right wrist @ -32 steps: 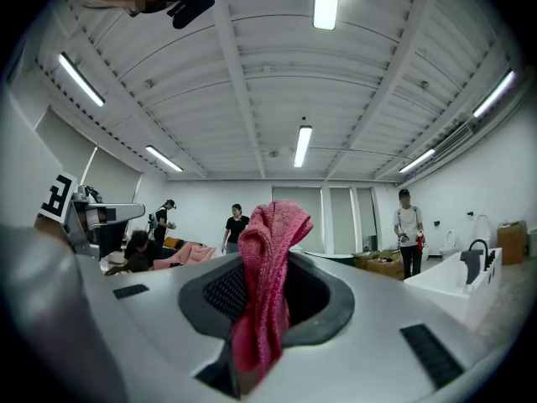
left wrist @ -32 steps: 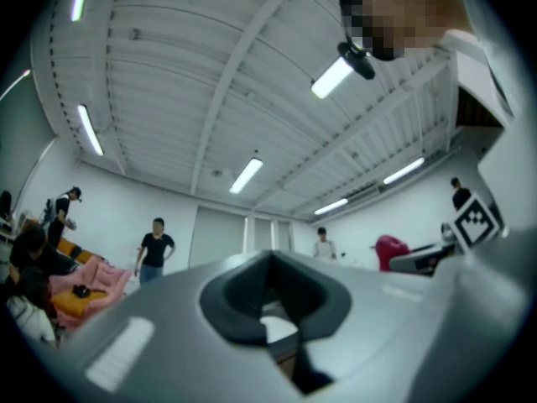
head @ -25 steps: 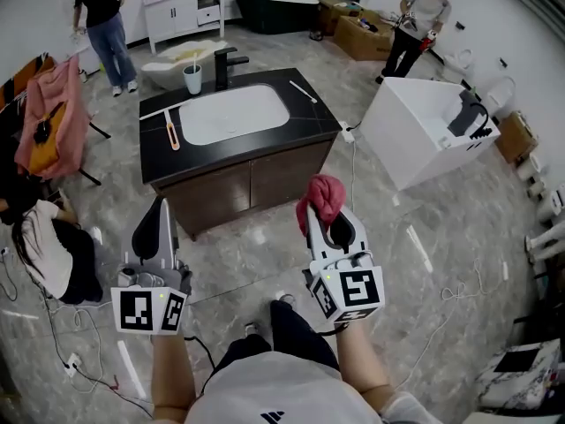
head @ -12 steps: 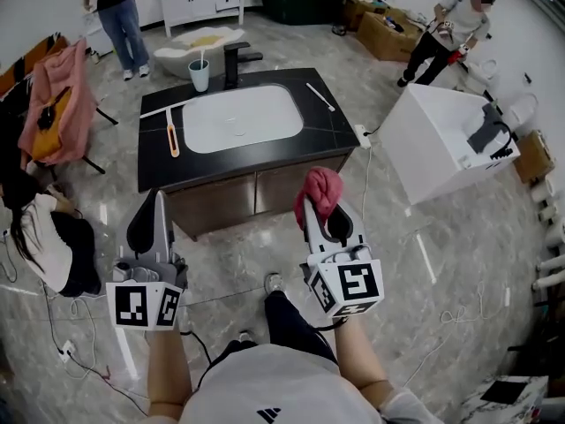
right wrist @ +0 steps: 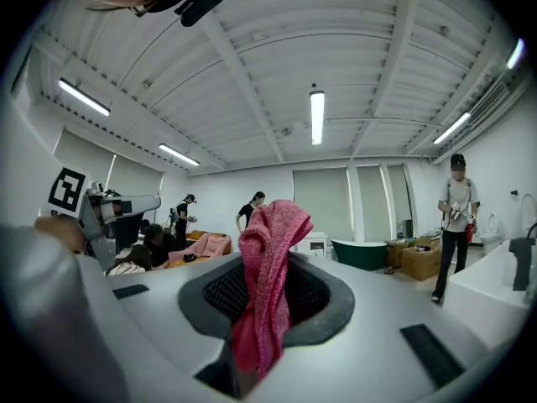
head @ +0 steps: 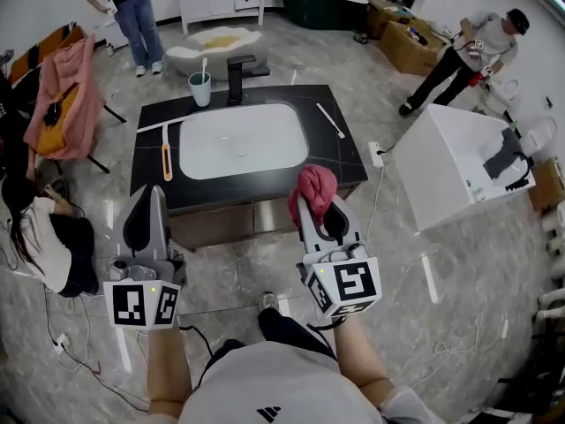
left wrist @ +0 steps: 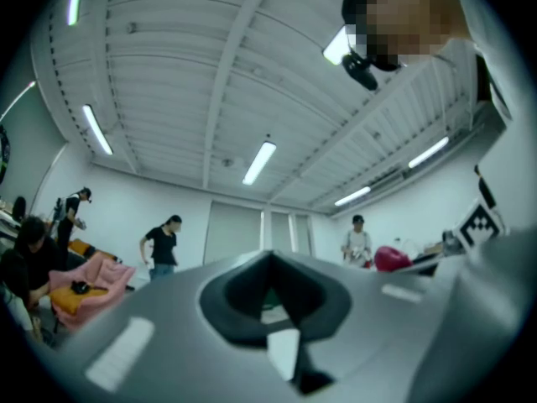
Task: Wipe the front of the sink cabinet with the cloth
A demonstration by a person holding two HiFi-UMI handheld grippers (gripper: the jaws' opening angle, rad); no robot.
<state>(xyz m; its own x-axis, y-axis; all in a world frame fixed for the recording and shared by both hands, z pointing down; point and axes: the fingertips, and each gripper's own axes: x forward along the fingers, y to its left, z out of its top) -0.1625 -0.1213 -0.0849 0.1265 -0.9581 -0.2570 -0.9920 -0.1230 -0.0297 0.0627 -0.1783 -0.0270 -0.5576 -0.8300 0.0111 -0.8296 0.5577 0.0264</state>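
Right gripper [right wrist: 262, 317] is clenching tight on the pink-red cloth [right wrist: 267, 250], which is bunching upward out of the jaws. Left gripper [left wrist: 281, 305] is keeping its jaws together with nothing between them. Both grippers are hovering before the front of the sink cabinet [head: 231, 222], left one at its left half and right one at its right half, with the cloth showing against the cabinet's front top edge, contact not determinable. The cabinet's black countertop [head: 340, 153] is carrying a white basin [head: 243, 140], a black faucet [head: 237, 65] and a cup [head: 200, 87] at the rear.
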